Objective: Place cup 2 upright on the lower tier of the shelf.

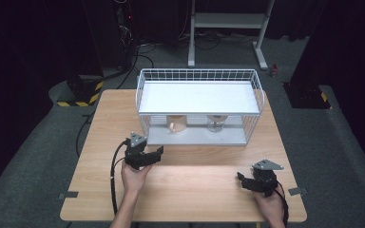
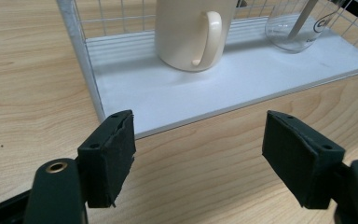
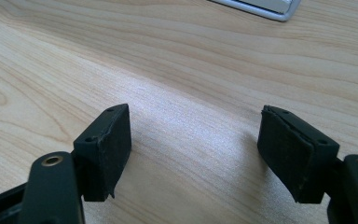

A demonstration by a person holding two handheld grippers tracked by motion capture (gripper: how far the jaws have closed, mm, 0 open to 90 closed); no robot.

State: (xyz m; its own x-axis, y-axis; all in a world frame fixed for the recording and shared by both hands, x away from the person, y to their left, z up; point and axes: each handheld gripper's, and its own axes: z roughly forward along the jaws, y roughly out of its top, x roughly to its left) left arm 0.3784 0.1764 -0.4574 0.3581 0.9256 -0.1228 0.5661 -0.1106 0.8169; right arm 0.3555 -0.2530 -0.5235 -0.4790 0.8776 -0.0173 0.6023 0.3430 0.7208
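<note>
A white wire rack (image 1: 141, 85) with two shelves stands at the back middle of the wooden table (image 1: 195, 190). On its lower shelf (image 2: 223, 88) a cream mug (image 1: 176, 124) (image 2: 186, 32) stands upright with its handle toward me. A clear glass (image 1: 215, 122) (image 2: 298, 28) stands to the mug's right. My left gripper (image 1: 153, 151) (image 2: 198, 140) is open just in front of the shelf's left front corner, nothing between its pads. My right gripper (image 1: 243, 180) (image 3: 196, 135) is open low over bare wood at the near right, holding nothing.
The rack's top shelf (image 1: 197, 97) overhangs the mug and glass. A white metal stand (image 1: 228, 21) is on the floor behind the table. A yellow-and-black striped base (image 1: 81, 92) and cables lie at the left. The rack's corner post (image 2: 81, 51) rises left of the mug.
</note>
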